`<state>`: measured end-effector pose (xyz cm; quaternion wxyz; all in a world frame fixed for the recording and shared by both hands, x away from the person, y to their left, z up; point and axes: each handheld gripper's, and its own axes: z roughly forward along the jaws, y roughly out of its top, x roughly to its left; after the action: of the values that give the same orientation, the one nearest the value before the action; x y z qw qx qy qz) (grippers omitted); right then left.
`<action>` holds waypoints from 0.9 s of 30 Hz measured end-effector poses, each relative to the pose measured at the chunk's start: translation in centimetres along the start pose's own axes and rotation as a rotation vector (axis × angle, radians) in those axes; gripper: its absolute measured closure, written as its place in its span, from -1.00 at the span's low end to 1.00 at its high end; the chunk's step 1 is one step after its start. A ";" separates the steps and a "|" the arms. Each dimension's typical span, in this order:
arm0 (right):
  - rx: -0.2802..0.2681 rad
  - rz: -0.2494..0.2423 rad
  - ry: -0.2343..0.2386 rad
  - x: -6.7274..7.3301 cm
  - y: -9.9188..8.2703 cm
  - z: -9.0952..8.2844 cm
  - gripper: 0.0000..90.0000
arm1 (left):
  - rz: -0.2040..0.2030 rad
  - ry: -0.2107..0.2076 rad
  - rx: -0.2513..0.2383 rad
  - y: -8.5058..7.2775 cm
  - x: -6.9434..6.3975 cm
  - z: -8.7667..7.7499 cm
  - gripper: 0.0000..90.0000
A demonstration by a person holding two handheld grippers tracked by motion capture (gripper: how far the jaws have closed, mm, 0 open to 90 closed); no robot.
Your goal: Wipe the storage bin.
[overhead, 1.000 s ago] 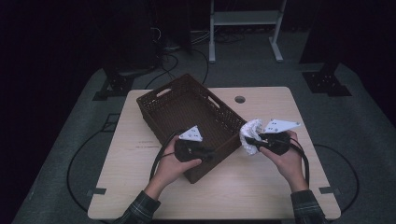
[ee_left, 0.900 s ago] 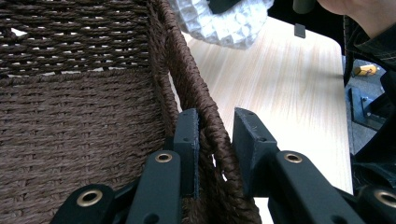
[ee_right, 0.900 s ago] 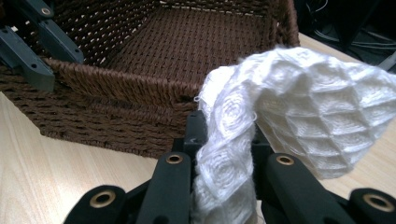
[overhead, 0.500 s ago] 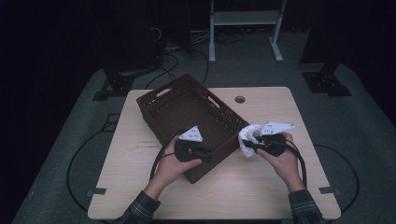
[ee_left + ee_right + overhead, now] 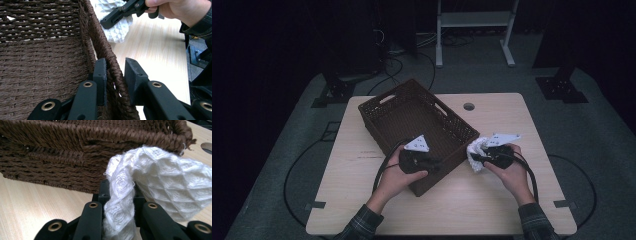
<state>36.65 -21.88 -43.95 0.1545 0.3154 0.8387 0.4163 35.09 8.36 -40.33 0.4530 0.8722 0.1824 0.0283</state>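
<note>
White cloth (image 5: pixel 140 192) with a bumpy pattern sits pinched between the jaws of the right gripper (image 5: pixel 119 195), which are squeezed tight on it. It hangs just beside the brown basket (image 5: pixel 387 112), above the wooden table (image 5: pixel 507 195). The left gripper (image 5: pixel 113 75) has its jaws on both sides of the basket's woven wall and grips it at the near corner.

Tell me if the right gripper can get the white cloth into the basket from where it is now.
Probably yes. The right gripper holds the white cloth just outside the basket wall; that wall stands between, so it must lift over the rim. The left gripper only clamps the near wall.
</note>
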 end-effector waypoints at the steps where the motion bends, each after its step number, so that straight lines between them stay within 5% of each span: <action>1: 0.002 -0.001 -0.001 0.0 0.0 0.1 0.70 | 0.000 0.000 0.000 0.0 0.0 0.0 0.59; 27: 0.091 0.030 0.014 -0.4 -1.7 2.8 0.70 | 0.006 0.002 0.004 0.1 0.0 0.0 0.59</action>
<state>37.74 -21.23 -47.06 0.1278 0.3315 0.8531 0.3820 35.08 8.33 -40.27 0.4509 0.8736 0.1804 0.0304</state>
